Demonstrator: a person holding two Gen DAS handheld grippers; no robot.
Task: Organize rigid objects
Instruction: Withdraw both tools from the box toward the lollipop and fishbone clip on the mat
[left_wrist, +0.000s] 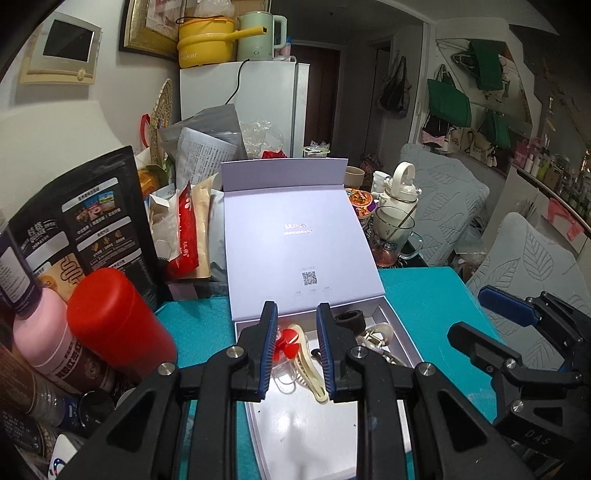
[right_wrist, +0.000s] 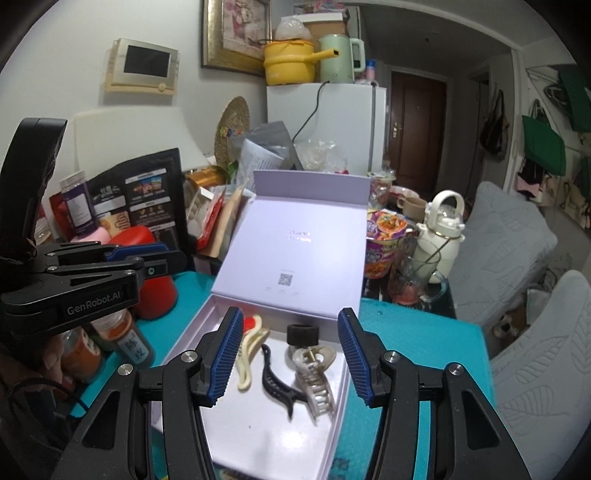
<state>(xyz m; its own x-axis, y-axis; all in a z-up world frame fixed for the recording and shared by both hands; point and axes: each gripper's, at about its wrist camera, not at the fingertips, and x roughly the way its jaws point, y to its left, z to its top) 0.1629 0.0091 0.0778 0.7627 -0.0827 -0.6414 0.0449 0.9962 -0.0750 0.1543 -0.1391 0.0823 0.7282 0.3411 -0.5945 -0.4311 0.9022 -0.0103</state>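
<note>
Box open on teal tabletop | hair clips lie inside box | left gripper pressed together, empty, above box | right gripper spread, empty, above box

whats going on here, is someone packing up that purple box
A person holds a gripper in each hand over an open lavender box on a teal table. Inside lie a cream hair clip, a black clip, a clear claw clip and a small black ring. The left gripper and right gripper hold nothing.
</note>
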